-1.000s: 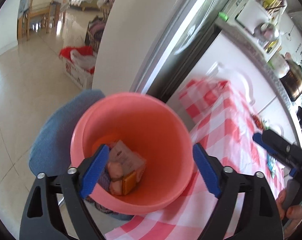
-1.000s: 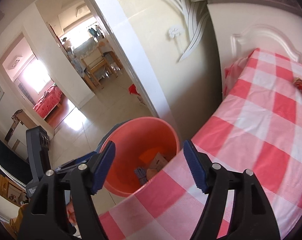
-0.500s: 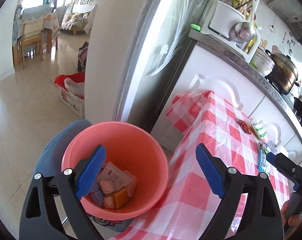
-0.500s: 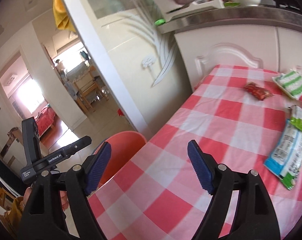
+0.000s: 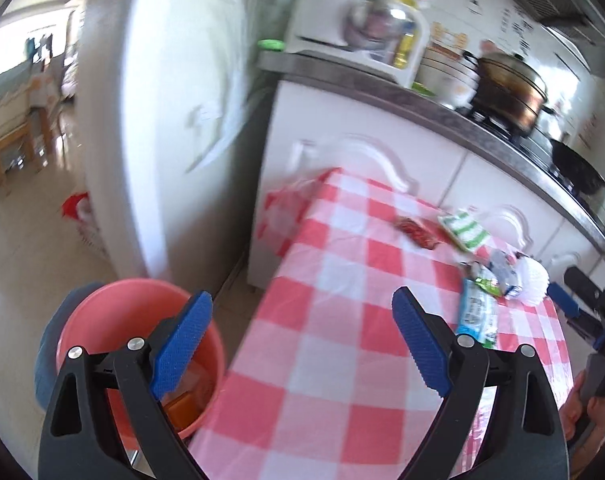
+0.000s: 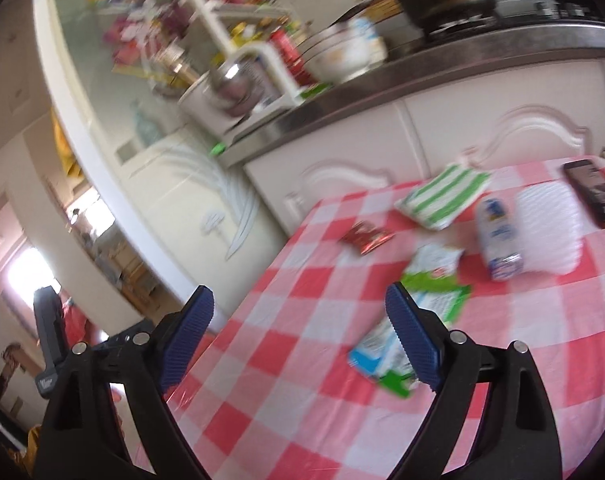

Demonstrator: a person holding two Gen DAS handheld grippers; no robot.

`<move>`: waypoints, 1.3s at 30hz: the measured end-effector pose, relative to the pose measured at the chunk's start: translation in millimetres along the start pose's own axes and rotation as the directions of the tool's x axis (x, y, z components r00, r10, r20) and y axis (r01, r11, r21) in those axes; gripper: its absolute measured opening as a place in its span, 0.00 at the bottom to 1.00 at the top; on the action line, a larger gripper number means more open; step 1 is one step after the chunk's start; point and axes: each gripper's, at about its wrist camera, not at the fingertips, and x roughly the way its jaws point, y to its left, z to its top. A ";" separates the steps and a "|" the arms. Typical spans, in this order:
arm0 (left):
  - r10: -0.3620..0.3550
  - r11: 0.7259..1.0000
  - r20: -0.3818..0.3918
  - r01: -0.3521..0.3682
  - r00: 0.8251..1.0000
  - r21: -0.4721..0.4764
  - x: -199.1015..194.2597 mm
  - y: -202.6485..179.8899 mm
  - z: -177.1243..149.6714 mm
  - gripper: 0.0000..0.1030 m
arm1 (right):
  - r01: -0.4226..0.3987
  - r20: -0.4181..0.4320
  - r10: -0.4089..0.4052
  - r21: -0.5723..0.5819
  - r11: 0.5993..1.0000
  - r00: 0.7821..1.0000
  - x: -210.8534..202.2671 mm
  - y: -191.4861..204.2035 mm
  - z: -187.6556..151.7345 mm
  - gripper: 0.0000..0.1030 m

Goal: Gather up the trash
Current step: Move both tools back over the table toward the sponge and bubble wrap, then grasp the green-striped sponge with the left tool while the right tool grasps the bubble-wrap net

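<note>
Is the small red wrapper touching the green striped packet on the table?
Apart. In the right wrist view, checked cloth shows between the red wrapper and the green striped packet.

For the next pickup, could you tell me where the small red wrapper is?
The small red wrapper lies on the checked tablecloth near its far edge, just left of the green-striped packet.

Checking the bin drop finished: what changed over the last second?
Both views swung from the pink plastic bucket toward wrappers on the red-checked tablecloth. Right gripper jaws are opening, nothing between them. Left gripper stayed open, empty; bucket unmoved.
</note>
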 end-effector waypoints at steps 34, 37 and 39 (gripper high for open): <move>-0.206 0.695 -0.361 0.396 0.909 0.600 284.3 -303.5 66.7 0.88 | 0.224 0.012 -0.237 0.289 0.931 0.971 -22.7 -193.0 27.8 0.89; -0.187 0.688 -0.379 0.396 0.906 0.607 296.5 -304.8 65.2 0.88 | 0.227 0.009 -0.240 0.289 0.930 0.971 -21.9 -194.4 27.7 0.89; -0.174 0.690 -0.386 0.392 0.906 0.609 304.2 -306.9 63.8 0.88 | 0.222 0.003 -0.234 0.292 0.930 0.972 -19.9 -195.3 27.5 0.89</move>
